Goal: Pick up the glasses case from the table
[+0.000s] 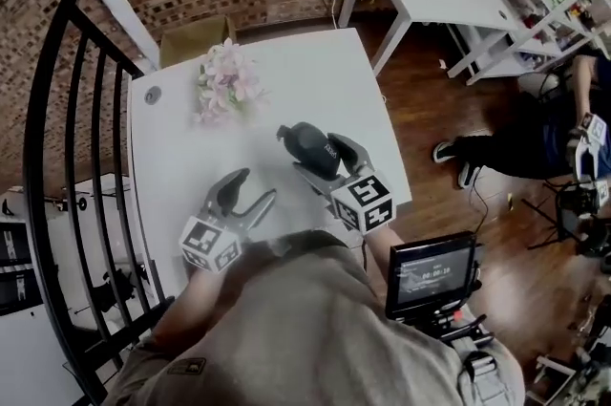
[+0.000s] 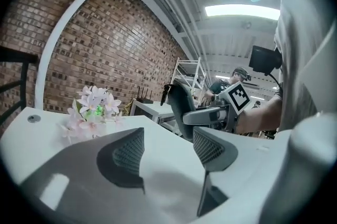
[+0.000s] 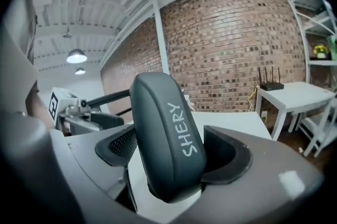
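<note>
Two grippers over near edge of white table (image 1: pixel 286 74). Right gripper (image 1: pixel 320 154) aimed slightly down toward far edge, jaws clamped on dark glasses case (image 3: pixel 166 138). Case stands on end between pads, tilted, upper end jutting past fingertips, clear of surface, toward right edge. Left gripper (image 2: pixel 168 150) near level, jaws spread, nothing between.

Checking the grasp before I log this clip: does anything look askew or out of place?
Nothing spilled or damaged. The dark glasses case stands on end, leaning slightly, clamped in the right gripper with much of it sticking out past the jaws. The left gripper is open and empty.
</note>
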`<move>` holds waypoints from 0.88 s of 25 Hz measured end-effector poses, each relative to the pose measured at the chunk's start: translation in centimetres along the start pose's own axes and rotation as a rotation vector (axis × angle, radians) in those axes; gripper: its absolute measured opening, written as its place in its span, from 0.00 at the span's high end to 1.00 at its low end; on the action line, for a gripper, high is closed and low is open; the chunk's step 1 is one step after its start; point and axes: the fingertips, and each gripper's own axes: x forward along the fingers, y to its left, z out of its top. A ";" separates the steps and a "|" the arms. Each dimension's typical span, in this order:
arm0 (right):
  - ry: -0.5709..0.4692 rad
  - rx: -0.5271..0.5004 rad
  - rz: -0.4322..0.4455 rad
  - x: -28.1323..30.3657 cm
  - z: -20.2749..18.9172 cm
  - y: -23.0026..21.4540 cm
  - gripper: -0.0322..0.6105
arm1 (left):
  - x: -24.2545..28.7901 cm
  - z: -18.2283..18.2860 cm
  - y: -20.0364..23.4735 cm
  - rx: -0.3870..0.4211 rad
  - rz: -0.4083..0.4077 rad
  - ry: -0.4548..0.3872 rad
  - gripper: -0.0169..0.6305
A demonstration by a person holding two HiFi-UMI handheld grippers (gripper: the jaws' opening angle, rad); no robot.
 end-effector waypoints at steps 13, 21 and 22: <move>-0.198 0.234 0.083 -9.4 1.3 -0.4 0.32 | 0.2 2.4 -6.4 -0.055 0.049 -0.106 0.97; -0.258 0.337 0.176 -14.9 -0.2 0.6 0.32 | -0.6 -0.2 -11.7 -0.082 0.077 -0.088 0.97; -0.260 0.338 0.178 -15.3 -0.5 0.8 0.32 | -0.7 -0.6 -12.2 -0.085 0.074 -0.084 0.97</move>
